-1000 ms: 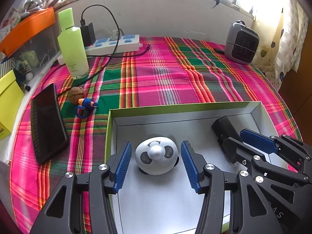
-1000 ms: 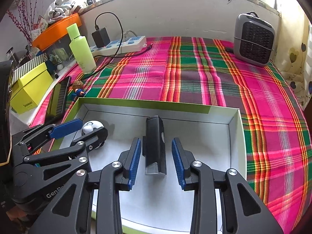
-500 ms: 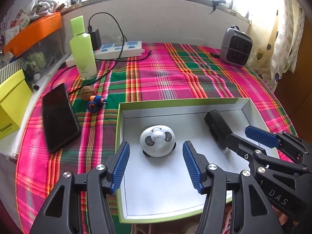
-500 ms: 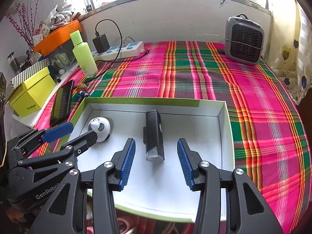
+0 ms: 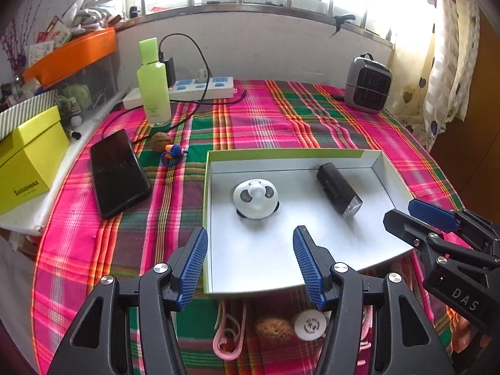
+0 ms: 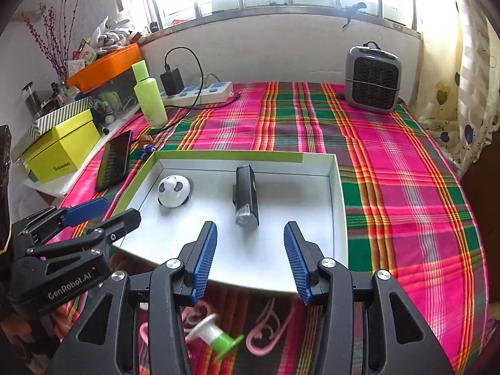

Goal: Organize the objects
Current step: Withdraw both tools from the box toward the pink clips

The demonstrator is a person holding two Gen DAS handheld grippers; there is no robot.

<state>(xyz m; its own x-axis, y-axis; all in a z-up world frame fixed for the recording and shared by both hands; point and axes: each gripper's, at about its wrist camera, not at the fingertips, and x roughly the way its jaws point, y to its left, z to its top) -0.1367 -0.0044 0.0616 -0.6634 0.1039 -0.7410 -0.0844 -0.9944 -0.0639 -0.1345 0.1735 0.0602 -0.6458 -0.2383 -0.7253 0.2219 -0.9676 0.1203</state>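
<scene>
A white tray with a green rim [image 5: 281,153] lies on the plaid cloth. In it are a white panda toy [image 5: 255,199] and, to its right, a black flashlight [image 5: 339,189]. My left gripper [image 5: 250,234] hangs open above the tray's near edge, short of the panda, with nothing between its blue pads. My right gripper [image 6: 250,228] is also open and empty, just short of the flashlight [image 6: 247,193]. The panda [image 6: 173,191] sits left of it. Each gripper shows at the other view's edge: the right [image 5: 415,215], the left [image 6: 106,209].
Left of the tray lie a black phone [image 5: 117,172], a walnut [image 5: 161,140] and a small blue figure [image 5: 173,153]. Behind stand a green bottle [image 5: 153,84], a power strip [image 5: 203,86] and a grey heater [image 5: 368,89]. Under the fingers lie a pink cord [image 5: 229,334], another walnut [image 5: 274,328] and a green-white spool [image 6: 215,334].
Both grippers drew back and rose from the tray. The right jaws widened away from the flashlight. The panda and flashlight stay put, now ahead of the fingertips.
</scene>
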